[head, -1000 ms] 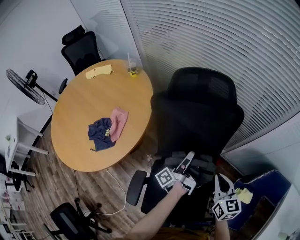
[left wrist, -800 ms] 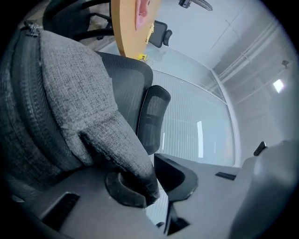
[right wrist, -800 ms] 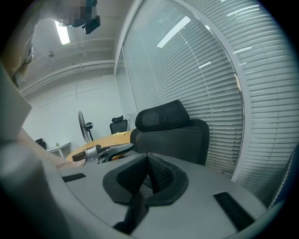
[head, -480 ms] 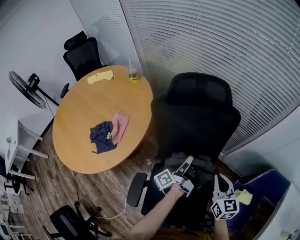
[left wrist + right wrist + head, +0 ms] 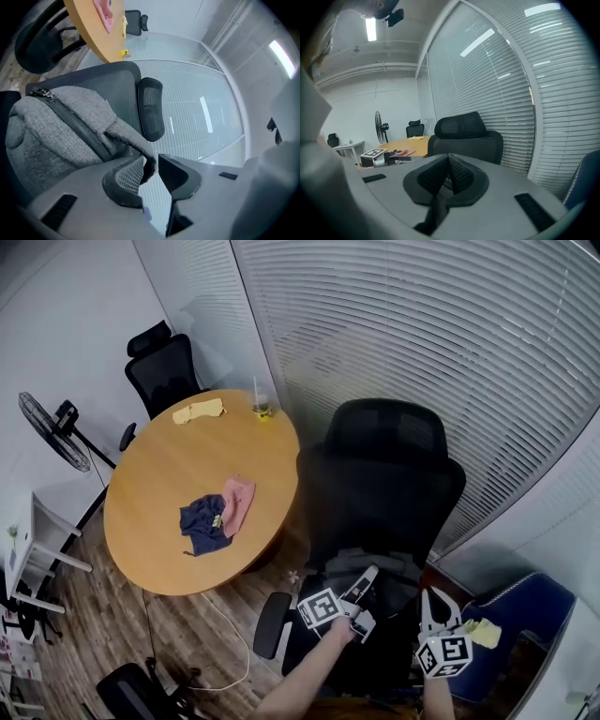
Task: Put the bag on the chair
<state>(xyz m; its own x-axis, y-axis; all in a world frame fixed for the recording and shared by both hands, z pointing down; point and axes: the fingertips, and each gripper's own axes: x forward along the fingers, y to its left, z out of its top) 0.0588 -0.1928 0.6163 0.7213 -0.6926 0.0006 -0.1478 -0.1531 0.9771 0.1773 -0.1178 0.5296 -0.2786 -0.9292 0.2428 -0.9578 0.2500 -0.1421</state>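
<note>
A grey bag (image 5: 377,566) lies on the seat of the black office chair (image 5: 384,474). In the left gripper view the bag (image 5: 61,136) fills the left side, zip up, in front of the chair back (image 5: 110,86). My left gripper (image 5: 364,579) is at the bag's near edge. Its jaws have just been opening and now stand apart (image 5: 152,165), with a grey fold of the bag hanging loose between them. My right gripper (image 5: 432,600) hovers to the right of the seat, shut (image 5: 449,165) with nothing in it.
A round wooden table (image 5: 159,474) stands left of the chair with a blue cloth (image 5: 202,524), a pink cloth (image 5: 239,500) and a cup (image 5: 262,409). A second black chair (image 5: 161,367) and a fan (image 5: 45,420) stand behind. A blue seat (image 5: 525,610) is at the lower right, against the blinds.
The left gripper let go of the bag, rolled and drew back a little toward me. The right gripper rose slightly.
</note>
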